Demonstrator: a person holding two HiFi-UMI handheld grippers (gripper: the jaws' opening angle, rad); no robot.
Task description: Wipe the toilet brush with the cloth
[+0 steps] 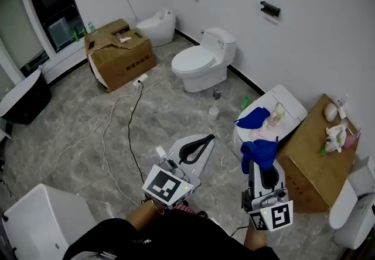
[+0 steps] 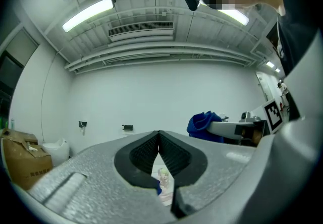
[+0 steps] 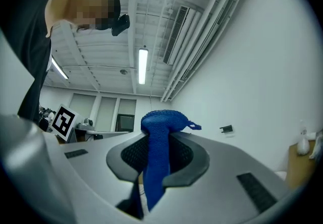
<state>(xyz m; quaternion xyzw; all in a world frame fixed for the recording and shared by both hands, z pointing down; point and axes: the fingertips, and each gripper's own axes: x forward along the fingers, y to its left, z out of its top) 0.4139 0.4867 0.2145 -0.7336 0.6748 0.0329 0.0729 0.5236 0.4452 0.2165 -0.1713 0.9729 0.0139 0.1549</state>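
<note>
My right gripper [image 1: 261, 159] is shut on a blue cloth [image 1: 259, 152], which bunches over the jaw tips and hangs down between them [image 3: 157, 157]. A second blue cloth [image 1: 254, 117] and a pink one [image 1: 258, 133] lie on the closed lid of the white toilet [image 1: 290, 103] just ahead. A small pale yellow-green thing, seemingly the brush [image 1: 278, 114], stands on that lid; it shows far off through the left jaws [image 2: 162, 175]. The left gripper [image 1: 205, 139] hovers to the left of that toilet, shut and empty, its pads [image 2: 169, 152] touching.
A wooden box [image 1: 310, 156] with small bottles and toys stands right of the near toilet. Two more white toilets [image 1: 202, 60] [image 1: 158, 26] and a cardboard box [image 1: 120, 54] stand farther back. Cables [image 1: 132, 115] trail over the floor. A white fixture [image 1: 47, 221] sits at lower left.
</note>
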